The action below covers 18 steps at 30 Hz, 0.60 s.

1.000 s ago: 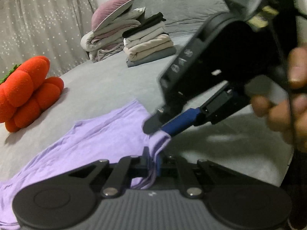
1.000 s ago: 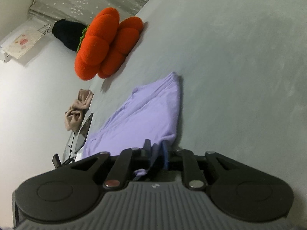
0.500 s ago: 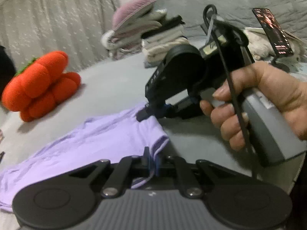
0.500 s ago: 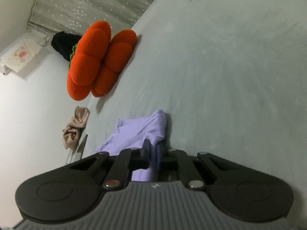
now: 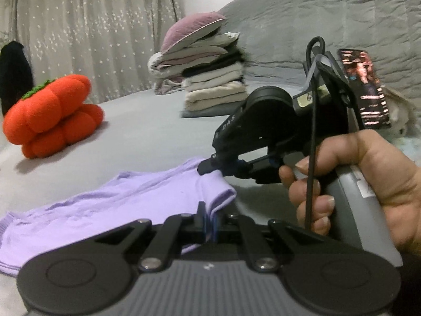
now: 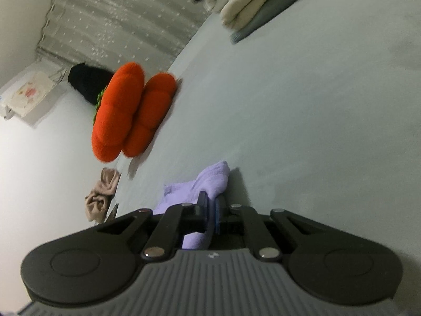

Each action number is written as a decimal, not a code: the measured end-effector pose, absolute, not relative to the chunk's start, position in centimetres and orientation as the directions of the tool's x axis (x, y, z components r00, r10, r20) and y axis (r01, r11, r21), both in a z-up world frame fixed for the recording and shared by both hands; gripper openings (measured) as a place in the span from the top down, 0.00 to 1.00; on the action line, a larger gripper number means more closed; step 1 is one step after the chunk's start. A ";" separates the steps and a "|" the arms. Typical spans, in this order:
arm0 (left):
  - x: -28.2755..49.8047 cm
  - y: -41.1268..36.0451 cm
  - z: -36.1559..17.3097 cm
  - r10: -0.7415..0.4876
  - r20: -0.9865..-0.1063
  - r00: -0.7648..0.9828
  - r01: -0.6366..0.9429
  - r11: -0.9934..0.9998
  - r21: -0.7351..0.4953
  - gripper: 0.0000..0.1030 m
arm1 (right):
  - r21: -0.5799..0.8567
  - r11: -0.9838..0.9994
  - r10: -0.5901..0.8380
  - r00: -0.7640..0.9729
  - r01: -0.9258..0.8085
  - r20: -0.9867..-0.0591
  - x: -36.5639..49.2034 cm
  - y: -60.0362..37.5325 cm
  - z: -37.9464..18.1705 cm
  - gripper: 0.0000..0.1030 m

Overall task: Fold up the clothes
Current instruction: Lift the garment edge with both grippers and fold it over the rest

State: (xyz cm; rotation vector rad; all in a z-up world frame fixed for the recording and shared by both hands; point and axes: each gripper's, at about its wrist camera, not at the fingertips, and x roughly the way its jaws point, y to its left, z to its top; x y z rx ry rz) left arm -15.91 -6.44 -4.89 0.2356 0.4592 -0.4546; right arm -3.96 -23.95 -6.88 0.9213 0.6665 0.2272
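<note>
**Lilac shirt pinched at both ends**

Lilac shirt (image 5: 110, 210) lies low centre on the grey bed (image 5: 147, 131). Left gripper (image 5: 209, 220) and right gripper (image 5: 210, 164) are each clamped on its edge. "DAS" shows on the right gripper's housing (rest unreadable). Since a second ago the right gripper has pulled back, its holding hand (image 5: 368, 184) now fully visible.

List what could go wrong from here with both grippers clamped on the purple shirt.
1. The left gripper and right gripper each pinch only a thin edge of the purple shirt; a tug might slip the fabric free.
2. Most of the shirt lies flat on the grey bed, so dragging could bunch it and skew the fold.
3. The pinch points sit close together, so the grippers may collide.
</note>
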 end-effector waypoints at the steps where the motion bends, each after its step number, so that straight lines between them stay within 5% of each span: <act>1: -16.2 -7.1 -4.9 -0.379 -0.476 0.793 0.477 0.873 0.101 0.96 | 0.792 0.601 0.442 0.782 0.105 -0.439 -4.4 -24.7 -6.7 0.96; 18: -17.5 -6.8 -4.2 -0.409 -0.404 0.818 0.377 0.912 -0.158 0.96 | 0.741 0.662 0.384 0.800 0.110 -0.462 -6.0 -26.5 -3.6 0.95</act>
